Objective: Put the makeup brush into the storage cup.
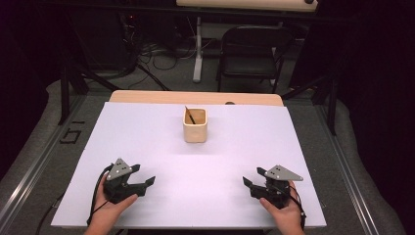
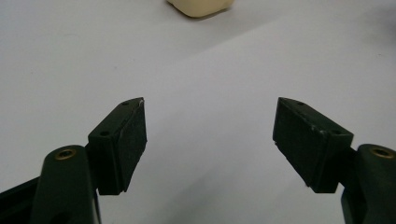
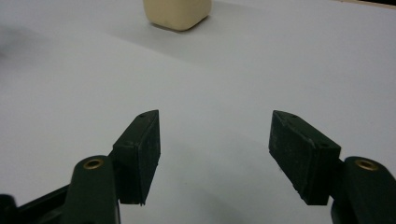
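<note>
White sheeting covers the bench (image 1: 147, 147), with grey carpet, a black folding chair (image 1: 249, 54) and loose cables seen beyond it. On the left gripper (image 1: 142, 180) the jaws are held wide apart with nothing but bare white surface between them; its black pads (image 2: 133, 137) are seen clear of any object. On the right gripper (image 1: 250, 180) the jaws are likewise spread wide and empty, pads (image 3: 144, 151) apart over the sheet. Both tools are rested low near the front edge, one in each hand, well apart from each other and pointed inward. Farther out, near the middle of the bench towards its back, a cream, square-sided cup with rounded corners (image 1: 195, 125) is stood upright, and a thin dark stick (image 1: 190, 115) is leaned inside it. Neither gripper is touching the cup or the stick. By this showing, no handling is yet begun: the reach, the grasp and whatever is to be done with cup or stick are all judged to be left.
</note>
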Tool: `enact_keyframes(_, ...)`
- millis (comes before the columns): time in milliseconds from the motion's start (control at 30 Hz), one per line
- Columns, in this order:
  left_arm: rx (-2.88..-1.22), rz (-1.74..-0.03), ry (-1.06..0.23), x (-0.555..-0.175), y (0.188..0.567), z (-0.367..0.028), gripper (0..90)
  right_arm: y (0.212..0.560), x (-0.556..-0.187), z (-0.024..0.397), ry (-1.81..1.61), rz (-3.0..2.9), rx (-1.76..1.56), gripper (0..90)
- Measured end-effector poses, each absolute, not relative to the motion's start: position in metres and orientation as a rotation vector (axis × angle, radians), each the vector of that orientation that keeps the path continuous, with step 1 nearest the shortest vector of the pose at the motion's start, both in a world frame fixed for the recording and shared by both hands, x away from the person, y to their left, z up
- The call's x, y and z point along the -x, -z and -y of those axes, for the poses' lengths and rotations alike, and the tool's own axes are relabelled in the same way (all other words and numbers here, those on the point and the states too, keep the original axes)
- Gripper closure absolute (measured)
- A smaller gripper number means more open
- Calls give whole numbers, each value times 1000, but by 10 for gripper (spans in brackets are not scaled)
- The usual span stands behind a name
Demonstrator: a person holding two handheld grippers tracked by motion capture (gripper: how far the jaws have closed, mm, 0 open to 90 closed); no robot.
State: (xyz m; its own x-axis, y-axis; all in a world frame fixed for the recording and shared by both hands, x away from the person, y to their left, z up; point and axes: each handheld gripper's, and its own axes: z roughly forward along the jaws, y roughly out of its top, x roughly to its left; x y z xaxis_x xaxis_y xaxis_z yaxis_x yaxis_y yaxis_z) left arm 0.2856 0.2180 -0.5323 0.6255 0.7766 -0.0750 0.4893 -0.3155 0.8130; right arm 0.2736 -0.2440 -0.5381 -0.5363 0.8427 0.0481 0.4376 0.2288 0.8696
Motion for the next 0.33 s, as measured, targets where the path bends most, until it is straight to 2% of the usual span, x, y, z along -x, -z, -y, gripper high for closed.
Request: enact_keyframes(333,-1979,-1013,-432,-288,532,-221,260,539,-275,245,-1214,-2074,-1184,336)
